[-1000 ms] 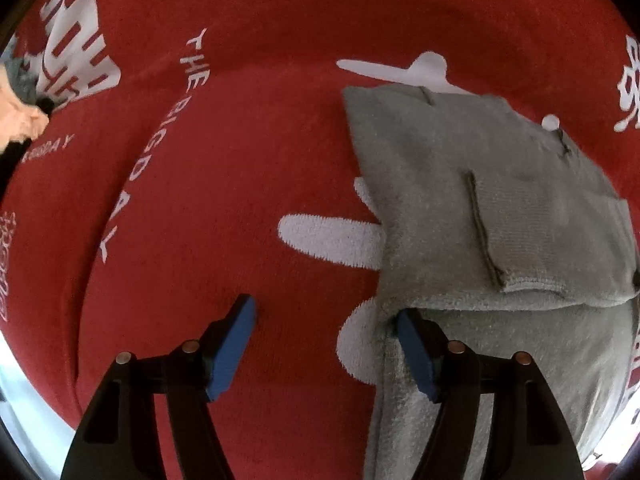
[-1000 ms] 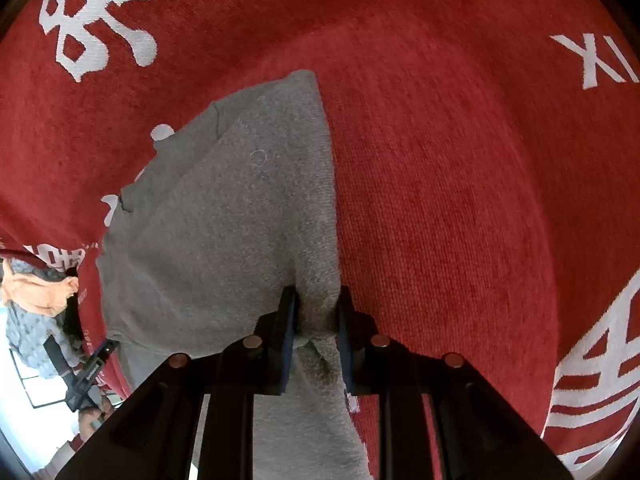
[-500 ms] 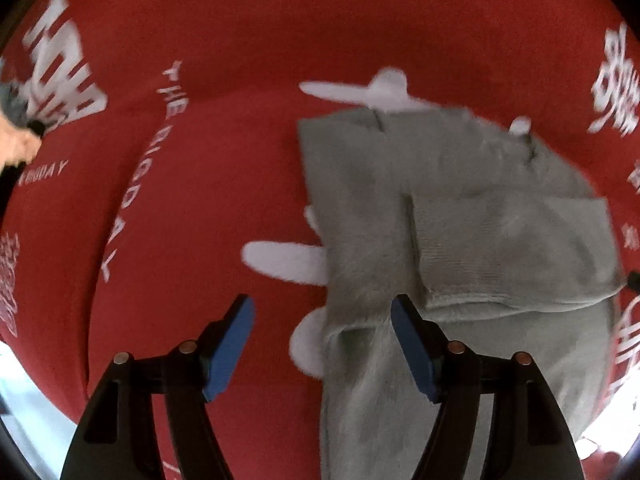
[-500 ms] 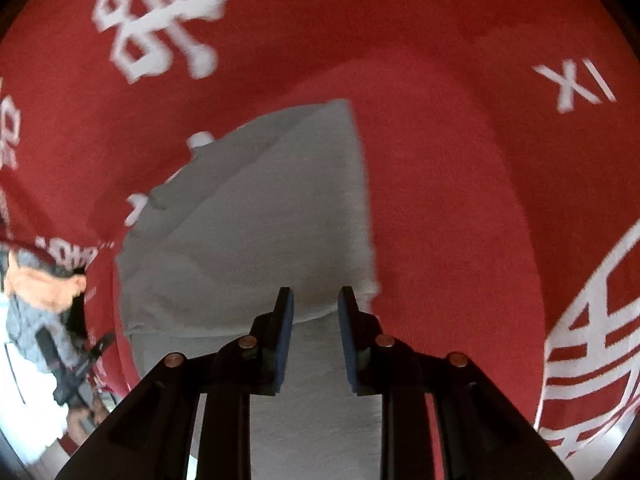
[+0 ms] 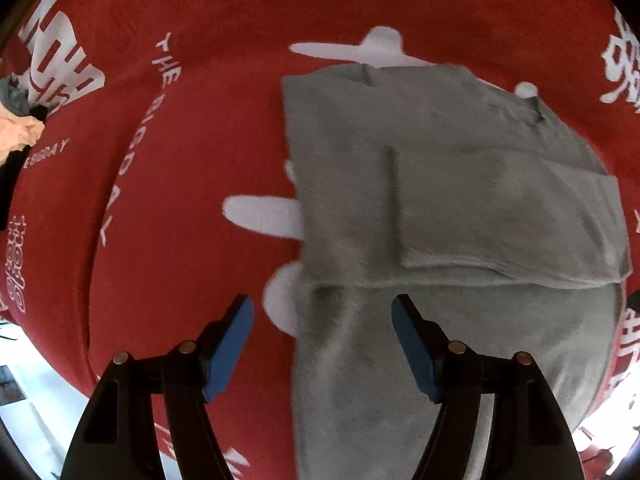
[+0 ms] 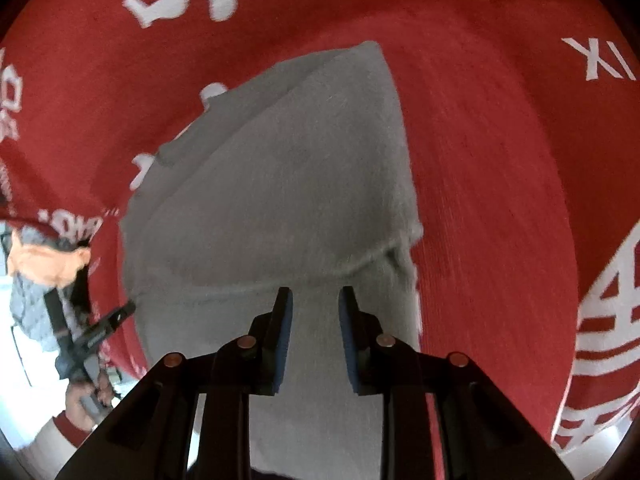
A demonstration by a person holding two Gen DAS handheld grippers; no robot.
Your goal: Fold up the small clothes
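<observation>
A grey knitted garment (image 5: 452, 208) lies folded flat on the red cloth (image 5: 192, 208), a sleeve turned in across its top layer. My left gripper (image 5: 322, 320) hangs above the garment's left edge, jaws wide apart, with nothing between the blue pads (image 5: 230, 344). In the right wrist view the same grey garment (image 6: 288, 184) fills the middle. My right gripper (image 6: 314, 304) is over its near fold line, its jaws opening. No cloth is pinched between those pads; the grey fabric lies below them.
The red cloth (image 6: 500, 168) carries white lettering and shapes. At the left edge, off the cloth, lie an orange and a grey garment (image 6: 40, 264). A hand in a white sleeve (image 6: 80, 400) holds the other gripper at lower left in the right wrist view.
My right gripper has let go of the garment's edge, which dropped flat, and its jaws have parted as it lifted. The left gripper, open throughout, rose and shifted over the garment's left edge.
</observation>
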